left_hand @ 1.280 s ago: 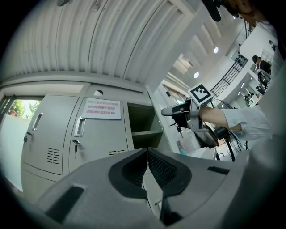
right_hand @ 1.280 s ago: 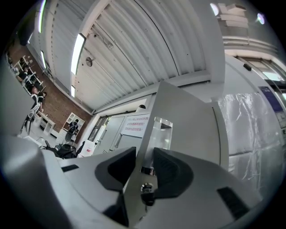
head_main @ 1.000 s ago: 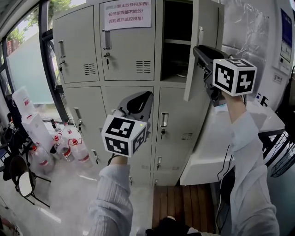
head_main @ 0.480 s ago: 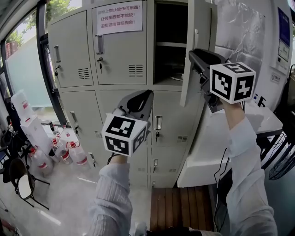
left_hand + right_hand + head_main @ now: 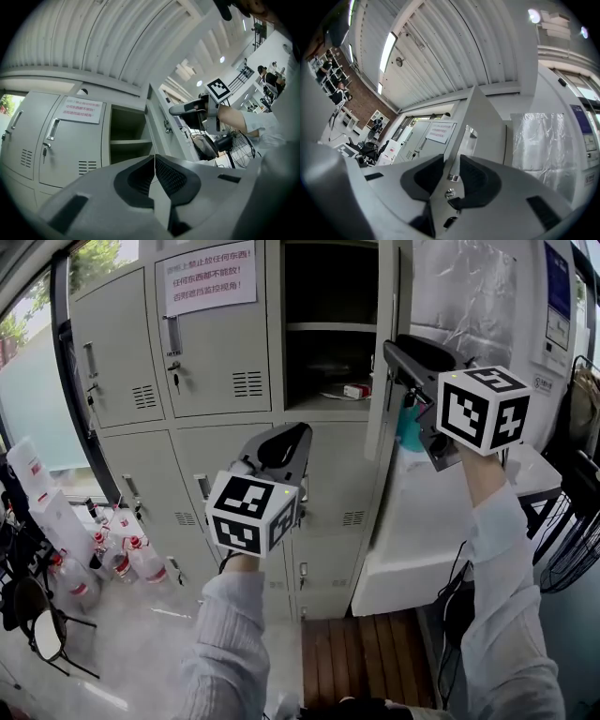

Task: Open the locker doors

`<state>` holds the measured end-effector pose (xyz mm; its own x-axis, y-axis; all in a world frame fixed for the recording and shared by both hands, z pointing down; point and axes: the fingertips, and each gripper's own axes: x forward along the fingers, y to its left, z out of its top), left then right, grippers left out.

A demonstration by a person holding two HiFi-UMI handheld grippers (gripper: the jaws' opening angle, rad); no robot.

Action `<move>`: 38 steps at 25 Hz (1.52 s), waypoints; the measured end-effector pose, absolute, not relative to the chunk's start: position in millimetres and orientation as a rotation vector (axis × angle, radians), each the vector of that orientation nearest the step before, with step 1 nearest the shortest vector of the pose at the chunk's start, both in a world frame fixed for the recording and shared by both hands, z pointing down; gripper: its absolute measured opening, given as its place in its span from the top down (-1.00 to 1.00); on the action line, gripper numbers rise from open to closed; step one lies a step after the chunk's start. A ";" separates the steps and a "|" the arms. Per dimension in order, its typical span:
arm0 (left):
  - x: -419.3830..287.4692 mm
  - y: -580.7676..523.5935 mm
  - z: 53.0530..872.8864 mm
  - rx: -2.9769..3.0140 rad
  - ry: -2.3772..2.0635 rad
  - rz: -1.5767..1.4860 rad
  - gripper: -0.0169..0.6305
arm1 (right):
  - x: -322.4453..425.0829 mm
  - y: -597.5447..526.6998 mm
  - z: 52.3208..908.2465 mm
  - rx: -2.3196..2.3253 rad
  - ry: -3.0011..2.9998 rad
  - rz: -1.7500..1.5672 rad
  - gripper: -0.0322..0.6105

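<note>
A white notice [image 5: 210,277] in three lines of red Chinese characters, too small to read, is stuck on the upper middle locker door [image 5: 230,343]. The left gripper [image 5: 292,439] is clenched and empty before the lower lockers. The top right locker door [image 5: 382,418] stands open. The right gripper [image 5: 394,354] straddles its edge, and its jaws have just been opening.

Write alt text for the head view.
A person's right hand-held gripper is at the edge of an open upper locker door, its jaws having just been opening with that edge between them. The left hand-held gripper, shut, points at the grey lockers, whose other visible doors are closed; a small red-and-white item lies inside the open compartment.
</note>
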<state>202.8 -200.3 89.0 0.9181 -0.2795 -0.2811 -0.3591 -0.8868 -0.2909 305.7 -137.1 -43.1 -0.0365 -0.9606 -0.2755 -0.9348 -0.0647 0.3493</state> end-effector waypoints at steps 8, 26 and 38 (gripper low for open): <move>222.7 -189.8 89.1 -2.738 0.418 0.319 0.91 | 333.6 -108.8 -43.5 2.156 -2.197 -0.626 0.57; 266.1 -172.7 100.0 -2.759 0.362 0.280 0.91 | 409.5 -48.6 -43.5 2.277 -2.201 -0.564 0.59; 292.1 -170.0 107.4 -2.779 0.329 0.271 0.91 | 467.2 -27.9 -41.0 2.474 -2.011 -0.587 0.81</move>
<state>292.1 -170.0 107.4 0.9552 -0.1938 -0.2236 -0.2563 -0.9194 -0.2984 467.2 -27.9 -41.0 0.1670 -0.9262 -0.3380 -0.9626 -0.2273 0.1473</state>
